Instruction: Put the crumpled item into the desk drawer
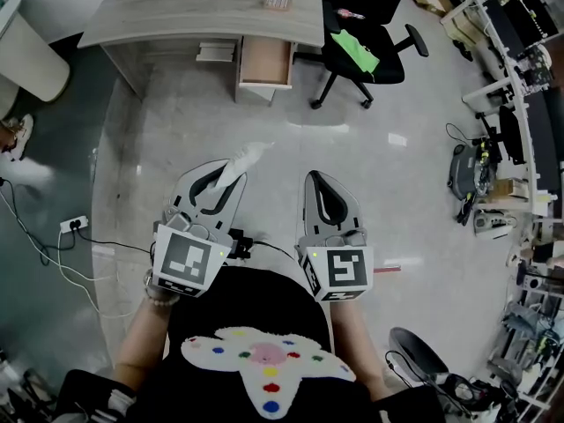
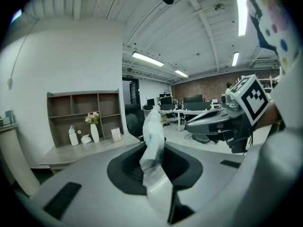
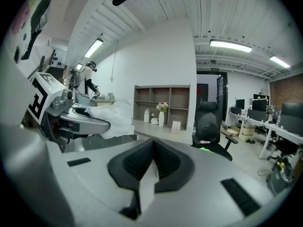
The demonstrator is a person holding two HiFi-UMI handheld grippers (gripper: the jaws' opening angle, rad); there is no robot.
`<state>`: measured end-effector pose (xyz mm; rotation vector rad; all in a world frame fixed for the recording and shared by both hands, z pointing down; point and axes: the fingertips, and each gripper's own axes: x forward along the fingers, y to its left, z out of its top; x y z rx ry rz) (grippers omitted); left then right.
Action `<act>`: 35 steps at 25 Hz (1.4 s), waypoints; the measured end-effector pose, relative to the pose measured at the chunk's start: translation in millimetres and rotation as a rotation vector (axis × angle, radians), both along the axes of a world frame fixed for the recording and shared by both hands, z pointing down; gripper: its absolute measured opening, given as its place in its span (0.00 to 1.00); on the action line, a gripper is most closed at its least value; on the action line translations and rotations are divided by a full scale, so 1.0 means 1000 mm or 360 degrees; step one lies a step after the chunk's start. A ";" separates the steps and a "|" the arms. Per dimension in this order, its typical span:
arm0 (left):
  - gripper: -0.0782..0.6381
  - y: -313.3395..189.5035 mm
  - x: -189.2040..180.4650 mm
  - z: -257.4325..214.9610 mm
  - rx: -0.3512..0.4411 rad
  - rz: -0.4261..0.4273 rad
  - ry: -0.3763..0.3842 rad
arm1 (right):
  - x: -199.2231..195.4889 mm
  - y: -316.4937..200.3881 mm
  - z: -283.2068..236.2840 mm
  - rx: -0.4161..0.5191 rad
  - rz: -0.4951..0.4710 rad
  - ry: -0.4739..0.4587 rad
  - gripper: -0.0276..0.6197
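My left gripper (image 1: 231,170) is clenched on the crumpled white item (image 1: 251,154). The item pokes forward out of the jaws, over the pale floor (image 1: 291,139) and well short of the desk. Just beside it, my right gripper (image 1: 318,181) has its jaws pressed together with nothing between them. Ahead, the grey desk (image 1: 203,11) has its wooden drawer (image 1: 264,64) pulled open. A black office chair (image 1: 370,55) stands to its right.

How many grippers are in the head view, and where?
2. The left gripper, at lower left, is shut on the crumpled item; the right gripper, beside it at centre, is shut and empty.
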<state>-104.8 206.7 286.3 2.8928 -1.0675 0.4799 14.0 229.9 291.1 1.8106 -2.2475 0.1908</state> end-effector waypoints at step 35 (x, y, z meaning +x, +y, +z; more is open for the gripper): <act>0.22 -0.115 0.025 0.011 0.0005 -0.0190 0.0008 | 0.037 -0.126 0.021 -0.0029 -0.0125 -0.0036 0.05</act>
